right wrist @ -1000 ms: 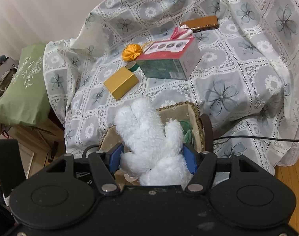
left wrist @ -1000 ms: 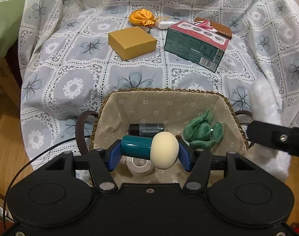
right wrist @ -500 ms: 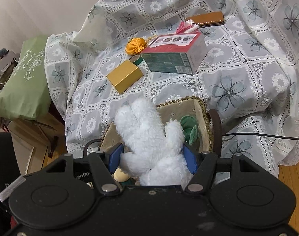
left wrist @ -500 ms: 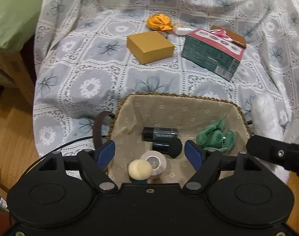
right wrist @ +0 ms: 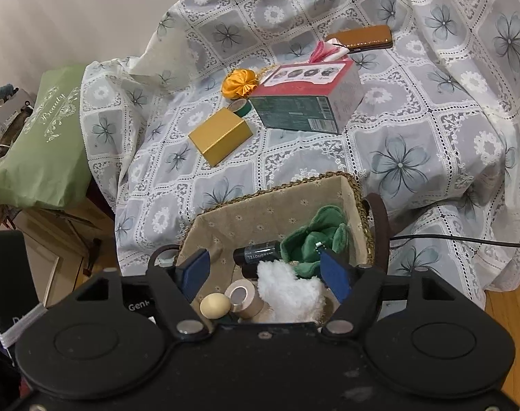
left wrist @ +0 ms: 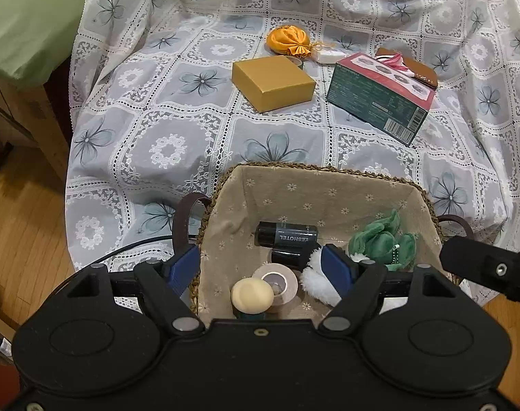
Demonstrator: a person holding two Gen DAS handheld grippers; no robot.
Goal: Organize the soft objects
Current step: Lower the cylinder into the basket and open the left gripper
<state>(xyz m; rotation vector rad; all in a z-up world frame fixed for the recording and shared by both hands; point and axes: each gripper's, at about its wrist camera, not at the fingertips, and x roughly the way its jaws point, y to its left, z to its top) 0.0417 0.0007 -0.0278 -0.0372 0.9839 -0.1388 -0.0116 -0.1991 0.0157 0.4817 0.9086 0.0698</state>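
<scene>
One white plush toy point(right wrist: 289, 293) and one green plush toy point(right wrist: 313, 241) are lying in the basket point(right wrist: 273, 193), the white one between the right gripper point(right wrist: 265, 275)'s open fingers; the left gripper point(left wrist: 260, 267) is hanging open too.

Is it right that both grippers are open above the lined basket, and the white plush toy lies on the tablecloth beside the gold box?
Not quite. Both grippers are open above the basket, but the white plush toy lies inside the basket, next to the green plush, not on the tablecloth beside the gold box. The right wrist view shows this.
</scene>
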